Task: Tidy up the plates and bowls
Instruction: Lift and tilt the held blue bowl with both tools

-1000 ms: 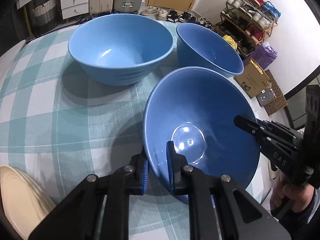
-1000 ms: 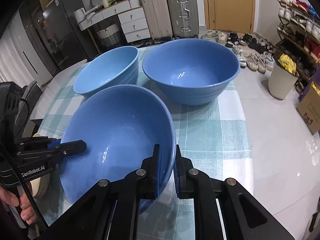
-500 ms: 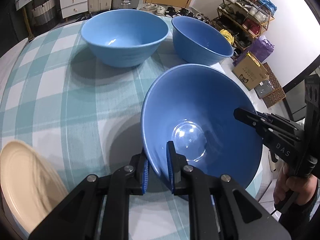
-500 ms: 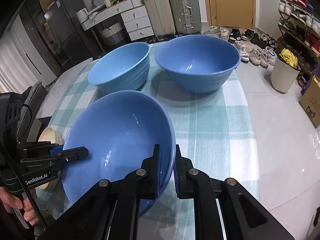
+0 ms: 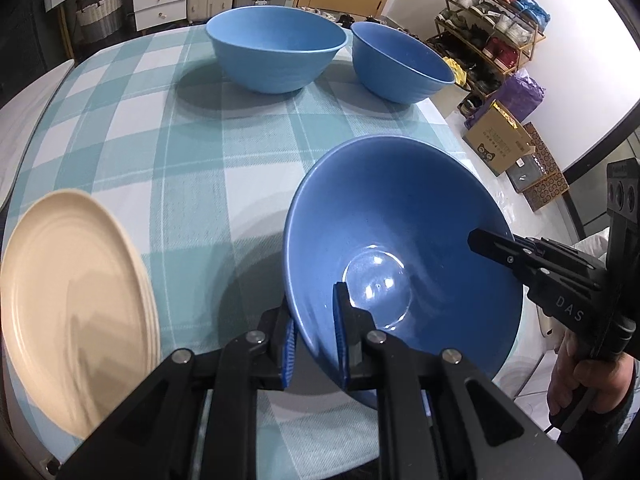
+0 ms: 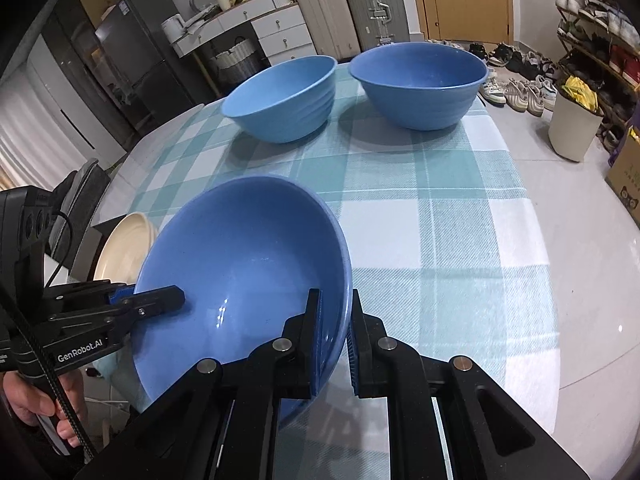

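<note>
Above the checked cloth (image 5: 192,160), both grippers' downward-angled jaws clamp opposite rims of the blue bowl (image 5: 400,240).

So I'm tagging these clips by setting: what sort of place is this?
Most likely a lived-in home, near the entrance: a shoe rack, suitcases by a door, a fridge, and a table with a checked tablecloth.

Blue bowls (image 5: 400,248) — cream, perhaps beige, plate (image 5: 72,304) — teal-and-white checked tablecloth (image 5: 192,152).
</note>
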### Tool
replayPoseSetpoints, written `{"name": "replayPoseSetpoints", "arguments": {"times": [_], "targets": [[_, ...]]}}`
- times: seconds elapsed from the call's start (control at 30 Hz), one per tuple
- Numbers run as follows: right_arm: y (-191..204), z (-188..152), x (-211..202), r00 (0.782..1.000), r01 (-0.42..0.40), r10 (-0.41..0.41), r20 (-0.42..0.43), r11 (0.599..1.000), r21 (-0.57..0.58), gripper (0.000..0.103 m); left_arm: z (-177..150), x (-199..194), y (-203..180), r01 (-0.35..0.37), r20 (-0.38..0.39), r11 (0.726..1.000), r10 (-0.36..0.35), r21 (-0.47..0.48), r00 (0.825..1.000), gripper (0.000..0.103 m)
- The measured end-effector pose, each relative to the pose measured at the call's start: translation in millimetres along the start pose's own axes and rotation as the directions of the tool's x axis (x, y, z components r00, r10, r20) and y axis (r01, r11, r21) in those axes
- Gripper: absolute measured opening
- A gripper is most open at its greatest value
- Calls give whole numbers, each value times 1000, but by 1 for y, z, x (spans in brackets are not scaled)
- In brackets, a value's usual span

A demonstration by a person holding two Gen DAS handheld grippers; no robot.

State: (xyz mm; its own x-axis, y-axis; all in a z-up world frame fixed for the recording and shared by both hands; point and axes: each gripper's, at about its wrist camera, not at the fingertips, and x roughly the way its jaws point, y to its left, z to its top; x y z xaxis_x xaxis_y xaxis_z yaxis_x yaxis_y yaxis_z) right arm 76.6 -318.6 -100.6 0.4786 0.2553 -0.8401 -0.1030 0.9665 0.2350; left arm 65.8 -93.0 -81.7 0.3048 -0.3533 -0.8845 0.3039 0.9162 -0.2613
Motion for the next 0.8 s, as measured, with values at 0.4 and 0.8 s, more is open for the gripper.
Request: {"name": "replayPoseSetpoints", "arguments": {"times": [0.4, 0.8], "targets": [[9, -10, 7, 999, 16, -16, -50, 1000, -1, 11, -10, 1, 7, -1, -25, 1000, 1, -7, 1000, 16], [15, -7, -6, 995, 94, -93, 34, 995, -27, 18, -4, -10, 14, -73, 21, 997, 74, -18, 997, 48]]}}
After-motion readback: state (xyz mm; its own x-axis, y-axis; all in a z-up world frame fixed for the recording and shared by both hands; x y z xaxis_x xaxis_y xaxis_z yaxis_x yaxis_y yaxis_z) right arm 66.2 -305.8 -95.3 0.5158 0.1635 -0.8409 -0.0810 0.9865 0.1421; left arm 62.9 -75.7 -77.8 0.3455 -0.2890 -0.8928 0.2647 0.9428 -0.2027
